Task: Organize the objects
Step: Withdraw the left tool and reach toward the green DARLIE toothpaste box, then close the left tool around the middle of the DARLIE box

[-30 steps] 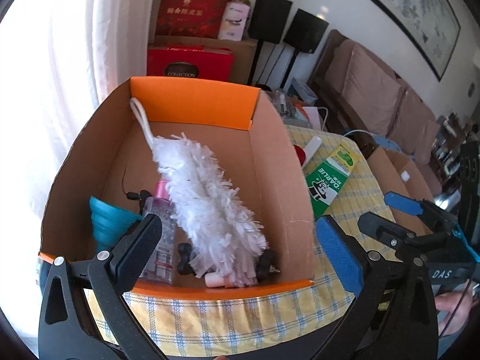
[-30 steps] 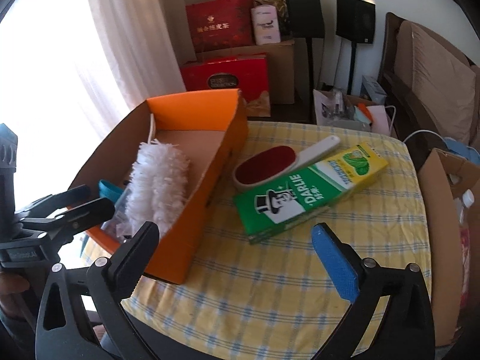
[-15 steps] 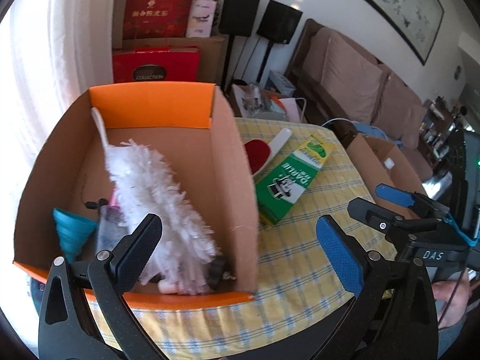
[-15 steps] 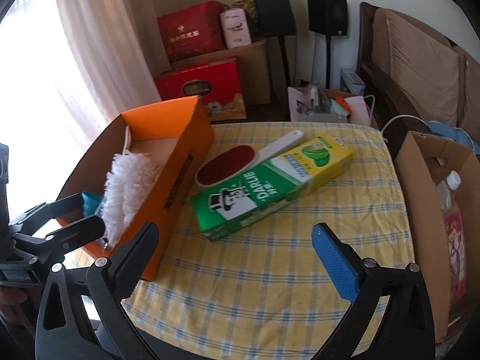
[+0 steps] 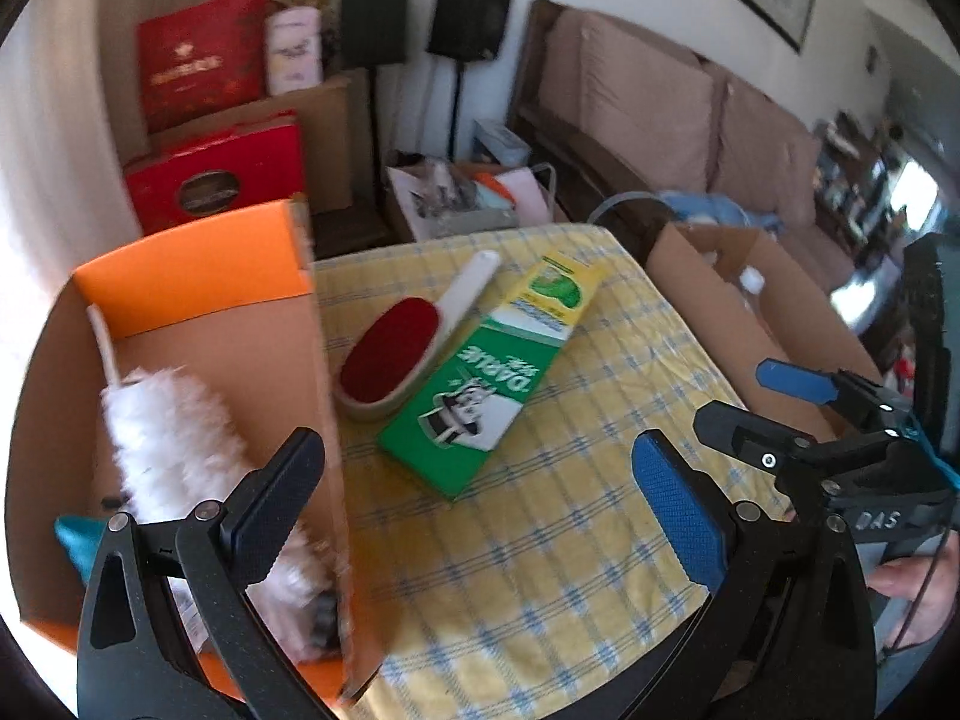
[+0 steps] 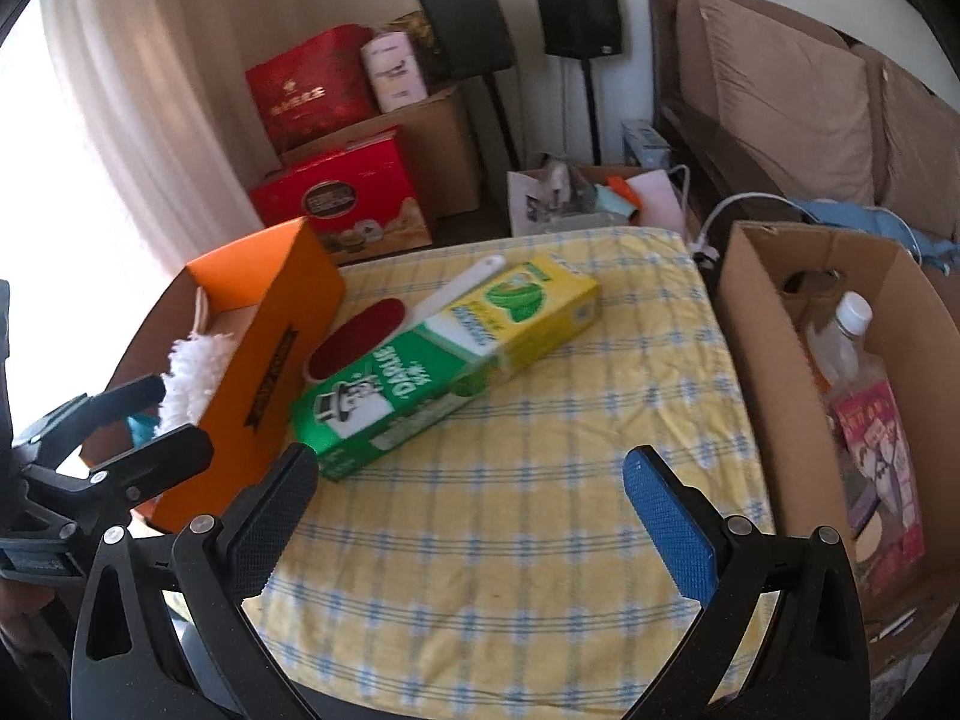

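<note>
An orange cardboard box (image 5: 198,276) (image 6: 282,324) stands at the table's left, holding a white fluffy duster (image 5: 168,438) (image 6: 192,372) and a teal item (image 5: 75,540). To the box's right a green and yellow Darlie carton (image 5: 498,378) (image 6: 444,354) lies flat on the yellow checked cloth, with a red lint brush (image 5: 402,354) (image 6: 360,342) lying against its left side. My left gripper (image 5: 480,492) is open and empty near the box's right wall. My right gripper (image 6: 468,498) is open and empty, short of the carton, over bare cloth.
A brown cardboard box (image 6: 834,372) with a bottle (image 6: 840,336) and printed items stands against the table's right edge. Red gift boxes (image 6: 342,192), speakers and a sofa (image 6: 780,96) lie beyond the table. Yellow checked cloth (image 6: 540,510) covers the table's near half.
Both grippers have swung to the right: the orange box has slid toward the left of both views, and the carton and brush now sit nearer the centre. Both stay open.
</note>
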The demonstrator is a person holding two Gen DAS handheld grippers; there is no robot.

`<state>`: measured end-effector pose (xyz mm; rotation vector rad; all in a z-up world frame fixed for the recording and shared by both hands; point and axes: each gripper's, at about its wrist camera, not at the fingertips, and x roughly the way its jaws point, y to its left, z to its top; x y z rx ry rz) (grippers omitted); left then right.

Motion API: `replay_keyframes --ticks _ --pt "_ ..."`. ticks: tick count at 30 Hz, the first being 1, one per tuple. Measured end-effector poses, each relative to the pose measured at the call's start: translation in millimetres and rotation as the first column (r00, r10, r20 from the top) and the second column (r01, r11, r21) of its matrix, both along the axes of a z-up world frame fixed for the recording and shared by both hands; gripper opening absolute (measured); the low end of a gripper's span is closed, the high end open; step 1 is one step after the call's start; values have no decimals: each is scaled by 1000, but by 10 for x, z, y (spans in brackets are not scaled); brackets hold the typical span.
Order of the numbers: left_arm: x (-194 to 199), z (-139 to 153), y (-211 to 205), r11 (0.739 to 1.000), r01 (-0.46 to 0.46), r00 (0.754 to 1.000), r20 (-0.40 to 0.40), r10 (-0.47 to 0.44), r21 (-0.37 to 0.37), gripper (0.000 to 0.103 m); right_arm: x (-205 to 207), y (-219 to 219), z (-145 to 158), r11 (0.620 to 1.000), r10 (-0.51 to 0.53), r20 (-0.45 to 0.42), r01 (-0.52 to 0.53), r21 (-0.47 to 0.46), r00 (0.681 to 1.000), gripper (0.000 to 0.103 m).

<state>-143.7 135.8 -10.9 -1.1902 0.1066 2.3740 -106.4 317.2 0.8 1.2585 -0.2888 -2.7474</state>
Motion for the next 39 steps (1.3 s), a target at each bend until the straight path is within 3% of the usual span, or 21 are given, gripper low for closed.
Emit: replay_keyframes --ticks 6,18,27,35,37,39 --pt "-274 -175 333 999 38 994 106 -37 -9 102 54 238 -41 999 -40 4 40 -6 999 103" --pt "-690 -541 710 991 60 980 195 -36 -119 97 167 497 -104 997 -75 15 75 -16 997 103" --pt "-767 -715 869 974 73 981 191 -32 -216 97 188 592 -163 996 -88 32 88 -23 996 103" --pt "-886 -798 866 978 58 970 242 -8 -200 96 196 576 -213 996 -81 44 82 -25 996 103" --pt "-865 -843 890 972 69 972 236 -14 -226 93 197 562 -218 997 -78 45 80 -25 996 103" --pt "-823 -856 886 968 68 974 228 -12 -241 81 189 556 -222 997 -76 47 77 -24 996 103"
